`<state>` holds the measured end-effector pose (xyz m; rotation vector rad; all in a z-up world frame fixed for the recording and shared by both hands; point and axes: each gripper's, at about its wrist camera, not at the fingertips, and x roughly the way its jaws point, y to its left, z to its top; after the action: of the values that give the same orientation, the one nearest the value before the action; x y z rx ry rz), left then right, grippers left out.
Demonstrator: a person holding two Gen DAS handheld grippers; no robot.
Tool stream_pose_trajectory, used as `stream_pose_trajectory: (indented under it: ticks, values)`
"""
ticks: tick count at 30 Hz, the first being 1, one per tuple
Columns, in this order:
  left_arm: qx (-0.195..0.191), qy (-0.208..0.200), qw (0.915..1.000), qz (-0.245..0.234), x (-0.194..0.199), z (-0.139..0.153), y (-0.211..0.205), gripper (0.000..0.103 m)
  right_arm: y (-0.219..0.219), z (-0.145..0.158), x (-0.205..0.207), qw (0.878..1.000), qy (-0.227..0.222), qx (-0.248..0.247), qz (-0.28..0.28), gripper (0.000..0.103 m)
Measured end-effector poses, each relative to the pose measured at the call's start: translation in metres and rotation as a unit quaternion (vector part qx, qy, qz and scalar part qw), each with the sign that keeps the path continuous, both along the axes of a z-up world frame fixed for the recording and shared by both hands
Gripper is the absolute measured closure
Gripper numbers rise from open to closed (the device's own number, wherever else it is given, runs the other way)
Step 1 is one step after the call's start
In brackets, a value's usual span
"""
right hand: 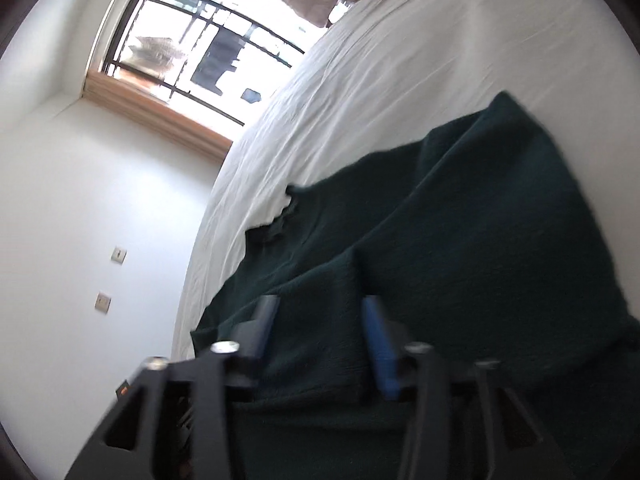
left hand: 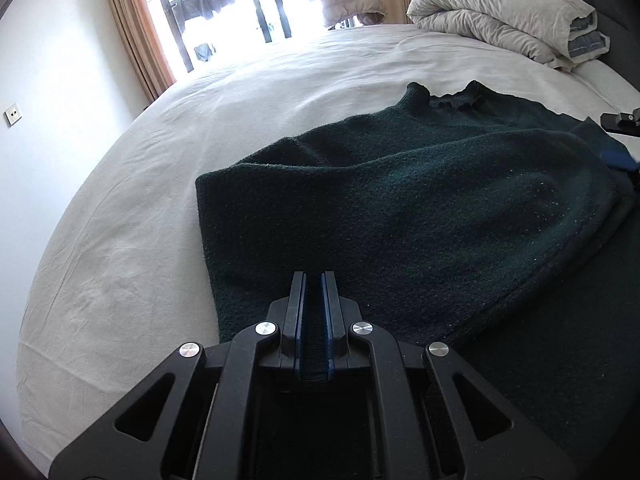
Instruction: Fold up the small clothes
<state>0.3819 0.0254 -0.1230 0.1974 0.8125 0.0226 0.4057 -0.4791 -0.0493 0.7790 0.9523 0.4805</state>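
A dark green knitted sweater [left hand: 420, 200] lies on the white bed sheet [left hand: 140, 208], its collar at the far side. My left gripper [left hand: 314, 280] is shut on the sweater's near edge, with cloth pinched between the blue pads. In the blurred, tilted right wrist view the sweater [right hand: 480, 220] fills the lower right. My right gripper [right hand: 320, 308] has its jaws apart with a fold of the sweater lying between the fingers. The right gripper also shows at the right edge of the left wrist view [left hand: 622, 120].
A rolled cream duvet [left hand: 504, 20] and pillows lie at the far right of the bed. A window with dark bars [left hand: 224, 8] and curtains is behind the bed. A white wall [right hand: 100, 200] runs along the bed's left side.
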Motion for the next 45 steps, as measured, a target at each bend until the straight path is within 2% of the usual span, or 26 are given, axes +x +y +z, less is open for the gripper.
stream_pose_trajectory:
  ticks: [1,2,4,6,8,10,12,13,14,16,17,19,20,22,25,30,33,35,38,39,41,43,45]
  values:
    - [0.001,-0.001,1.0000,0.000,-0.001,0.000,0.000,0.096,0.000,-0.006,0.002,1.000,0.009,-0.009,0.011,0.047]
    - [0.000,-0.001,1.0000,0.000,-0.001,-0.001,0.000,0.096,-0.005,-0.012,0.003,1.000,0.011,-0.012,0.017,0.066]
    - [-0.001,-0.001,1.0000,0.000,-0.001,-0.002,0.000,0.096,-0.027,-0.022,-0.001,1.000,0.027,0.008,0.005,0.086]
    - [-0.001,-0.002,1.0000,0.000,-0.001,-0.002,0.000,0.096,-0.051,-0.030,-0.009,0.998,0.038,0.033,-0.024,0.089]
    - [0.004,-0.004,1.0000,0.001,-0.002,-0.002,-0.001,0.096,-0.076,-0.034,-0.026,0.997,0.040,0.031,-0.061,0.090]
    - [0.023,-0.004,0.9997,0.005,-0.004,0.000,-0.006,0.096,-0.103,-0.036,-0.043,0.993,0.051,0.035,-0.105,0.099]
    - [0.068,0.002,0.9977,0.005,-0.012,0.003,-0.019,0.096,-0.112,-0.034,-0.059,0.990,0.053,0.016,-0.133,0.095]
    - [0.092,0.002,0.9957,0.005,-0.020,0.004,-0.028,0.096,-0.115,-0.026,-0.071,0.989,0.047,0.000,-0.142,0.087]
    - [0.112,0.002,0.9937,0.003,-0.029,0.004,-0.035,0.096,-0.114,-0.017,-0.080,0.989,0.037,-0.005,-0.140,0.063]
    - [0.144,-0.005,0.9896,-0.002,-0.050,0.004,-0.052,0.096,-0.099,-0.003,-0.092,0.994,0.003,-0.003,-0.108,0.035]
    - [0.157,-0.006,0.9876,-0.004,-0.059,0.003,-0.059,0.095,-0.090,-0.001,-0.095,0.996,-0.004,0.002,-0.087,0.031]
    - [0.173,0.003,0.9846,-0.021,-0.079,-0.003,-0.072,0.096,-0.078,-0.012,-0.090,0.998,0.024,-0.009,-0.054,0.031]
    - [0.189,-0.001,0.9817,-0.023,-0.087,-0.006,-0.076,0.096,-0.069,-0.021,-0.090,0.998,0.037,-0.021,-0.045,0.036]
    - [0.212,-0.003,0.9765,-0.035,-0.105,-0.011,-0.081,0.096,-0.072,-0.021,-0.103,0.998,0.012,-0.038,-0.046,0.036]
    - [0.212,-0.004,0.9763,-0.043,-0.129,-0.011,-0.077,0.096,-0.080,-0.019,-0.131,0.998,0.019,-0.022,-0.048,0.036]
    - [0.229,-0.007,0.9720,-0.050,-0.164,-0.019,-0.074,0.096,-0.090,-0.018,-0.197,0.999,0.006,-0.035,-0.038,0.036]
    - [0.240,-0.012,0.9691,-0.055,-0.186,-0.025,-0.073,0.096,-0.096,-0.019,-0.232,0.999,0.024,-0.026,-0.028,0.036]
    - [0.236,-0.012,0.9702,-0.054,-0.194,-0.026,-0.070,0.096,-0.097,-0.020,-0.252,0.998,0.045,-0.037,-0.016,0.036]
    - [0.227,-0.012,0.9723,-0.053,-0.217,-0.026,-0.062,0.096,-0.092,-0.001,-0.270,0.997,0.055,-0.060,-0.013,0.036]
    - [0.224,-0.010,0.9733,-0.050,-0.222,-0.026,-0.061,0.096,-0.094,0.008,-0.273,0.998,0.042,-0.051,-0.015,0.036]
    - [0.214,-0.009,0.9756,-0.047,-0.230,-0.025,-0.059,0.096,-0.095,0.034,-0.275,1.000,-0.011,-0.019,-0.014,0.036]
    - [0.207,-0.008,0.9773,-0.044,-0.236,-0.025,-0.057,0.096,-0.090,0.050,-0.265,0.999,-0.046,-0.004,-0.003,0.031]
    - [0.204,-0.006,0.9780,-0.040,-0.242,-0.027,-0.056,0.096,-0.084,0.052,-0.249,0.998,-0.054,-0.014,-0.004,0.031]
